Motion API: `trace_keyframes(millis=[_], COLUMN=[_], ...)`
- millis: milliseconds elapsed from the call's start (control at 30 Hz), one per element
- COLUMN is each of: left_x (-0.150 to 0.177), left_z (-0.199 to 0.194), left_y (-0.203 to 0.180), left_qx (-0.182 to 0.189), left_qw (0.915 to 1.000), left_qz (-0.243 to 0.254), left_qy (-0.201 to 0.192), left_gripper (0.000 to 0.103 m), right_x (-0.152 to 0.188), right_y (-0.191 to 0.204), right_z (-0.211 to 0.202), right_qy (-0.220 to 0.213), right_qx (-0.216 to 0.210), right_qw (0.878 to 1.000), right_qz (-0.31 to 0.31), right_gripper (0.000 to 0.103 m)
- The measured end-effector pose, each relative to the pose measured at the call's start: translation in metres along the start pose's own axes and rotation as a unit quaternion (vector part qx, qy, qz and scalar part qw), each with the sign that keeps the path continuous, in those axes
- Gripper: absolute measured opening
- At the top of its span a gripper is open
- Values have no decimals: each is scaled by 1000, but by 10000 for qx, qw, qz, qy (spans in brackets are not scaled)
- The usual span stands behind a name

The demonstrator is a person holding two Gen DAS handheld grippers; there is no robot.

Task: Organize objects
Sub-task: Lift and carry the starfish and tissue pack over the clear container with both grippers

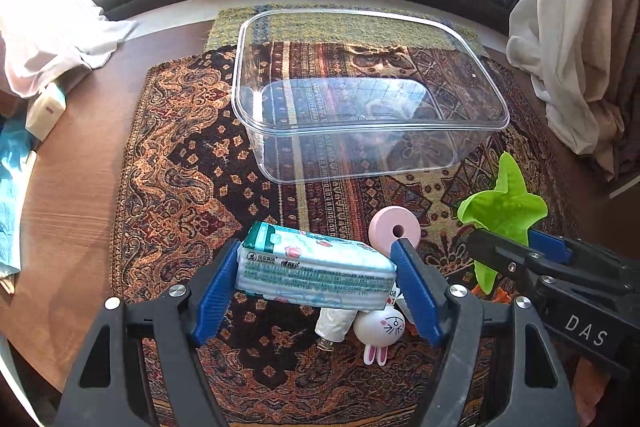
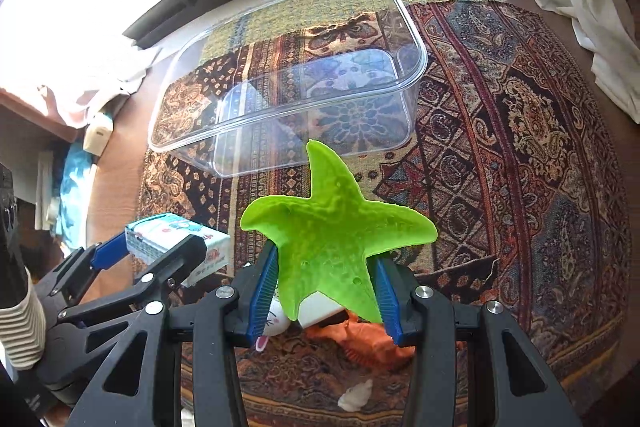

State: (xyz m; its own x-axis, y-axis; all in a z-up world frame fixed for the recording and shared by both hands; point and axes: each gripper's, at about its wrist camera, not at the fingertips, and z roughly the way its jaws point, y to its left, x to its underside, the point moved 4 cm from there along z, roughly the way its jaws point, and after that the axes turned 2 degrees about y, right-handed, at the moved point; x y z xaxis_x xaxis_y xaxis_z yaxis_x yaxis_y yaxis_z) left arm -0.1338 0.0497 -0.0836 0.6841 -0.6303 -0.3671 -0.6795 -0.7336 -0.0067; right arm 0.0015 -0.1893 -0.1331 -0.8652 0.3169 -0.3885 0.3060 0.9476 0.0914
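Observation:
My left gripper [image 1: 316, 271] is shut on a pale blue tissue pack [image 1: 314, 269], held crosswise between the blue pads above the rug. My right gripper [image 2: 326, 277] is shut on a green starfish toy [image 2: 334, 231], which stands upright between its pads. In the left wrist view the starfish [image 1: 504, 211] and the right gripper [image 1: 520, 255] show at the right. In the right wrist view the tissue pack [image 2: 176, 235] and the left gripper [image 2: 154, 247] show at the lower left. A clear plastic bin [image 1: 360, 99] [image 2: 288, 79] stands empty on the rug beyond both grippers.
On the patterned rug [image 1: 180, 147] lie a pink ring [image 1: 394, 229], a white rabbit figure [image 1: 380, 327], a small white tube [image 1: 334, 323], an orange toy [image 2: 360, 339] and a white scrap [image 2: 354, 395]. White cloth [image 1: 572, 59] hangs right; a window sill runs behind.

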Motion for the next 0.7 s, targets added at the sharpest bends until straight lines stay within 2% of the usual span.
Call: trace_keyframes(millis=[700], left_x=[-26], left_z=[-53], left_y=[-6], left_qx=[57], left_qw=[9967], left_qz=[336], left_qy=[-731], left_gripper=[75], right_x=[-21], right_y=[9], right_z=[-54], right_qy=[-687], right_qx=[-167], right_qw=[9975], right_qz=[-56], right_gripper=[46])
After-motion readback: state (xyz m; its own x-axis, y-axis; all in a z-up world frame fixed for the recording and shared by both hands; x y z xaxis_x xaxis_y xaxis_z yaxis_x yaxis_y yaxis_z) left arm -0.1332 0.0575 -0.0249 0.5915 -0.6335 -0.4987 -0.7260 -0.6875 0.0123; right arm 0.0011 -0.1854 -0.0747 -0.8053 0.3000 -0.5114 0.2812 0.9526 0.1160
